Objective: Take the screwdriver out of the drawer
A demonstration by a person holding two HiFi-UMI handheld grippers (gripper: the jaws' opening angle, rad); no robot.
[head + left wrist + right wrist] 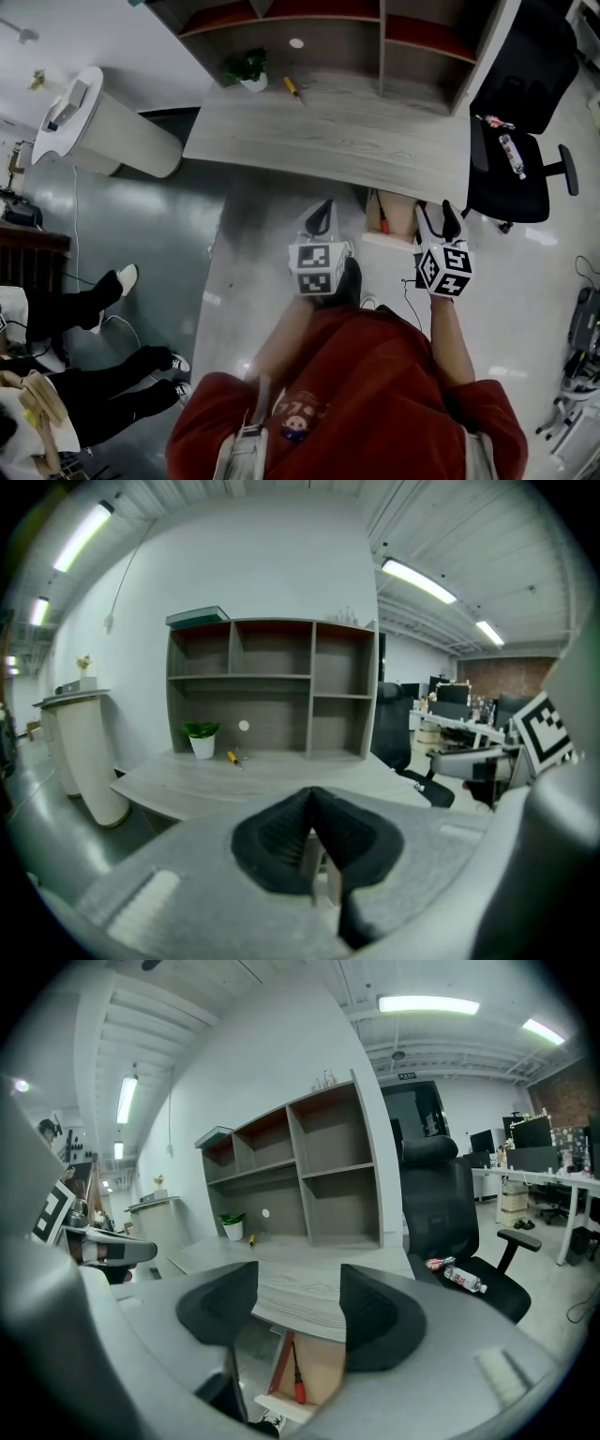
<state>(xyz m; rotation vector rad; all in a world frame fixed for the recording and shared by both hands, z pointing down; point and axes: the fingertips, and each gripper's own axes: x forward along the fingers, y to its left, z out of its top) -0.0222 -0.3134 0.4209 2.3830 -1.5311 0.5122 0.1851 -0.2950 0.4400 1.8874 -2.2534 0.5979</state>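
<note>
Office bay, grey floor, wood-grain table (337, 131) with a shelf unit (309, 28) at its far edge.

Head view: a drawer (398, 211) stands pulled out under the table's near edge. The screwdriver (383, 223), red-handled, lies inside along its left wall. The left gripper (321, 217) hangs just left of the drawer, the right gripper (438, 223) just right of it. A second, yellow-handled screwdriver (293, 89) lies far off beside a potted plant (248, 70).

Left gripper view: pads pressed together, nothing between; it points over the tabletop, likely idle.

Right gripper view: jaws spread and empty, with the drawer and red handle framed just below the gap, likely lined up for the reach.

No legible writing; only square markers on the cubes.
</note>
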